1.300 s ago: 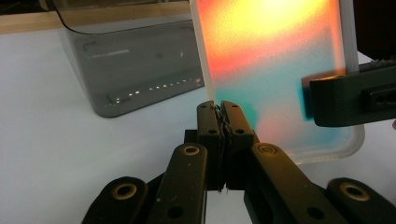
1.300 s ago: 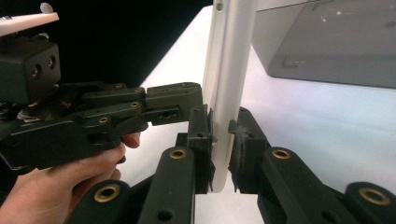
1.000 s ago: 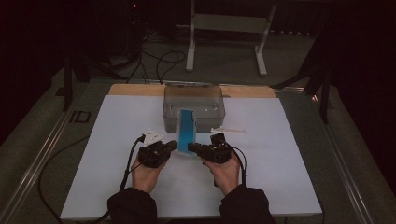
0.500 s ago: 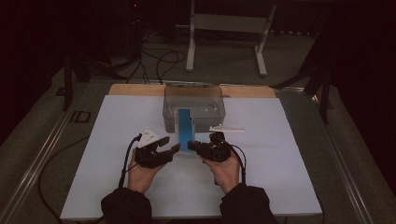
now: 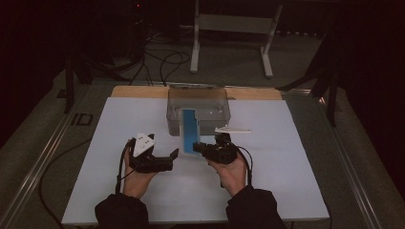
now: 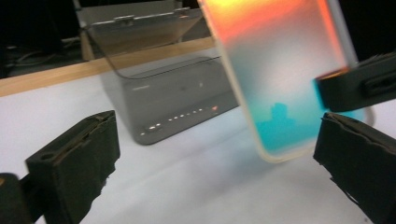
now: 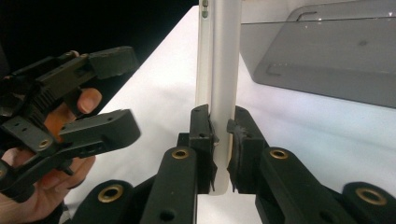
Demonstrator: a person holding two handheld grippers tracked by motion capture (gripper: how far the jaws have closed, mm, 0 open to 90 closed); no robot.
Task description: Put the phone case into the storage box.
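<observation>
Phone case's [image 6: 285,79] top beyond the frame edge; clear box's [image 5: 198,107] contents indistinct.

The left gripper [image 5: 175,153] has drawn back to the left, away from the blue phone [image 5: 190,130], and its jaws now stand apart with nothing between them. A second ago it sat close beside the right gripper [image 5: 197,147] at the phone's near end.

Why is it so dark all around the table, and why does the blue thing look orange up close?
High view: light falls on the white table while the room behind stays nearly black. Left gripper view: the phone case glows orange at its top and turquoise lower down, probably a reflection or tint; the near black jaws look soft. Right gripper view: the case looks pale, edge-on.
</observation>
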